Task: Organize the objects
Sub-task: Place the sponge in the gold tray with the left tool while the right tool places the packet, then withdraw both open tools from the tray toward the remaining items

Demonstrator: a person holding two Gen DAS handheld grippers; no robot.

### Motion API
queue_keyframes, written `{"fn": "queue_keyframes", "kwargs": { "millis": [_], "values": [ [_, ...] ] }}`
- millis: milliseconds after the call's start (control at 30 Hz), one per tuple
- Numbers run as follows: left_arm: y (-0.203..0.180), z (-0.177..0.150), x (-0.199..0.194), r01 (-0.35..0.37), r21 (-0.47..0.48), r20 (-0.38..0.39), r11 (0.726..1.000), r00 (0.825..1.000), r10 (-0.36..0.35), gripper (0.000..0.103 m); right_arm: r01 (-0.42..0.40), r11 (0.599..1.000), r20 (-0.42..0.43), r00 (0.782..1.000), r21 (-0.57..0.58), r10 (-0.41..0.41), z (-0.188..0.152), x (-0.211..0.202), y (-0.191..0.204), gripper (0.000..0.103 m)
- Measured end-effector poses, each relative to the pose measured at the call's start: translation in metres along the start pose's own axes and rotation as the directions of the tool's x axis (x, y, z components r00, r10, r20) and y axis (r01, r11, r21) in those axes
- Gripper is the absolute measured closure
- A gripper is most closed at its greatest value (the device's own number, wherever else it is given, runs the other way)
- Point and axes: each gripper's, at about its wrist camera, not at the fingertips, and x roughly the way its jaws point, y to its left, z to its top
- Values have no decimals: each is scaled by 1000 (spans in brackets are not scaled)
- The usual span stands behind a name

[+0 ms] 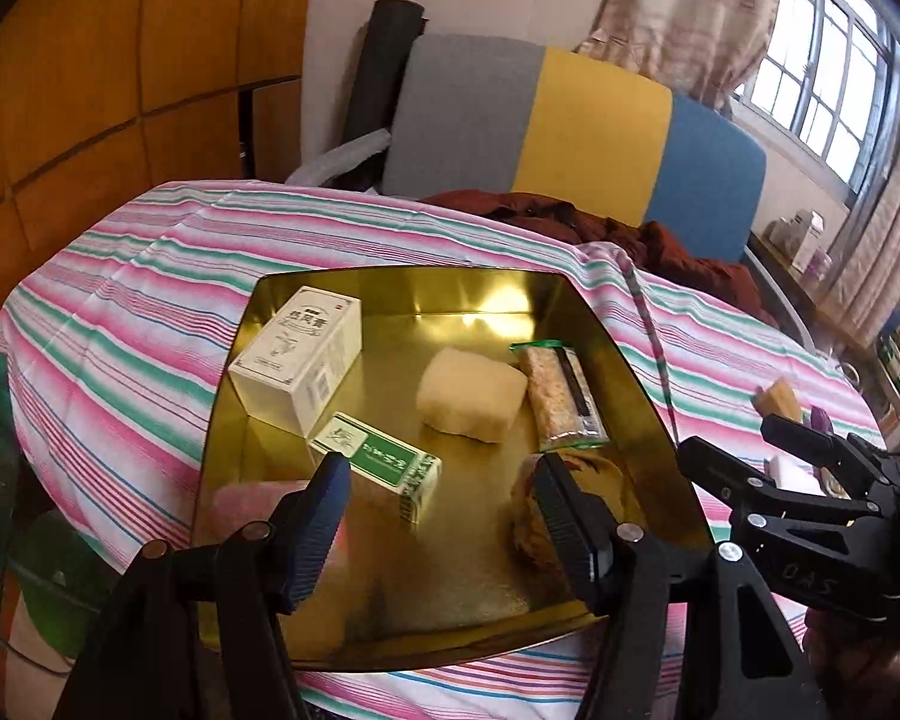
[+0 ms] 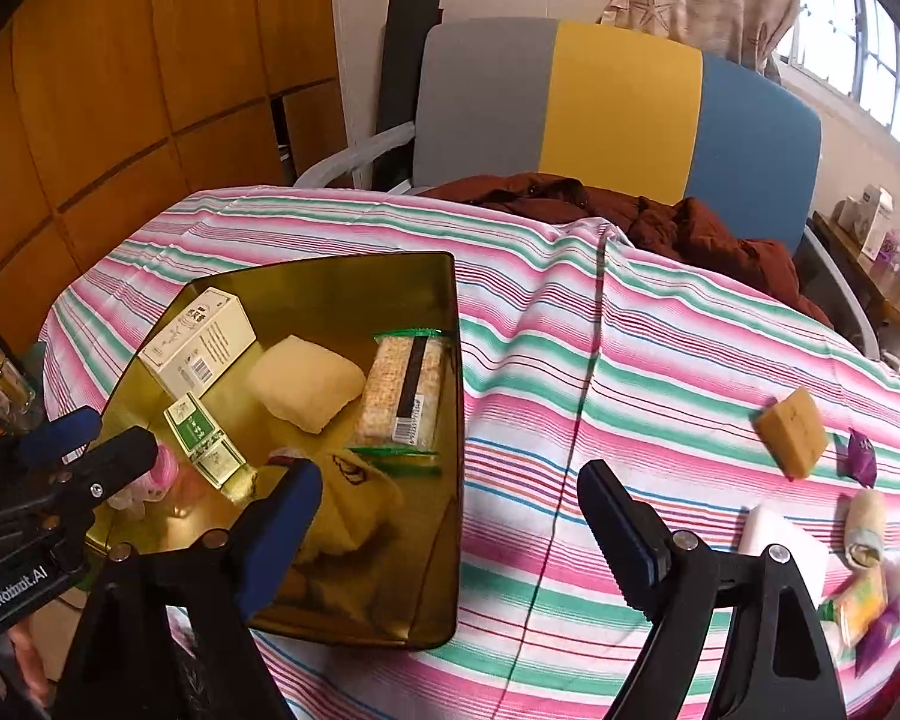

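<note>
My left tongs (image 1: 441, 480) hang wide and empty over the gold tin (image 1: 648, 414), which sits on the striped bench (image 1: 120, 324). My right tongs (image 2: 450, 498) gape just as wide, holding nothing, over the tin's right rim.

The things not yet tidied lie well to the right on the cloth: a tan block (image 2: 792, 433), a white bar (image 2: 783, 540), a small purple packet (image 2: 861, 456), a rolled wrapper (image 2: 864, 525) and a yellow sachet (image 2: 864, 600). I judge all of them light. The tan block looks firm and flat-sided, so I would pinch it across its two long edges. The wrappers look crinkly and may slip; I would take them at the middle, gently.

Already in the tin are a white box (image 1: 297, 354), a green-and-white carton (image 1: 384, 462), a pale soft pad (image 1: 471, 393) and a clear bag of grain bars (image 1: 561, 399).
</note>
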Motion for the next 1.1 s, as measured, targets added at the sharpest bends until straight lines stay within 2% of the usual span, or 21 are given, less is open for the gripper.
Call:
{"fn": "queue_keyframes", "kwargs": {
  "millis": [433, 600, 800, 967, 1100],
  "values": [
    [-22, 0, -6, 20, 96, 22, 995, 1000, -22, 39, 52, 997, 2, 999, 64, -52, -13, -11, -40, 13],
    [-38, 2, -6, 61, 148, 21, 987, 998, -65, 38, 102, 989, -19, 995, 111, -101, -22, -16, -72, 13],
    [-57, 3, -5, 102, 202, 14, 974, 994, -107, 38, 180, 965, -43, 984, 189, -175, -30, -29, -128, 13],
    [-75, 5, -4, 140, 244, 0, 960, 990, -144, 38, 290, 911, -29, 955, 293, -295, -32, -55, -194, 13],
    [-98, 3, 0, 198, 304, -32, 932, 980, -197, 38, 322, 828, -27, 937, 458, -349, -46, -74, -254, 6]
  ]
}}
